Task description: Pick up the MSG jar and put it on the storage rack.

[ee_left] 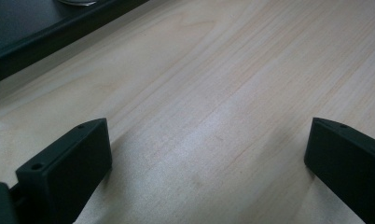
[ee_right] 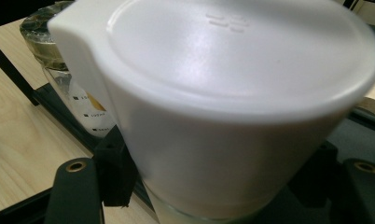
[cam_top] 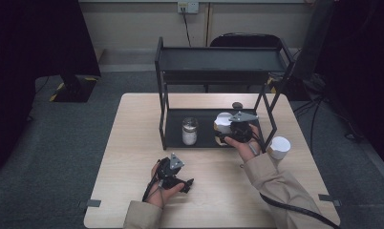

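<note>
My right gripper (cam_top: 227, 133) clamps a white-lidded jar (ee_right: 232, 107), jaws narrowed on its sides. The jar stands upright, lid up, on the rack's (cam_top: 173, 138) lower shelf, beside a glass jar (cam_top: 189, 130). My left gripper (cam_top: 186, 183) rests wide open, empty, on the table (cam_top: 133, 143).

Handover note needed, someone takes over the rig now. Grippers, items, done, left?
Right gripper: shut on the white-lidded container, held at the rack's lower shelf.
Left gripper: open, holding nothing, low over the table.
Glass jar: standing on the lower shelf.
White cup: on the table right of the rack.
Done: jar shelved.
Left, probably: set the container down and release it, then perhaps the cup.
</note>
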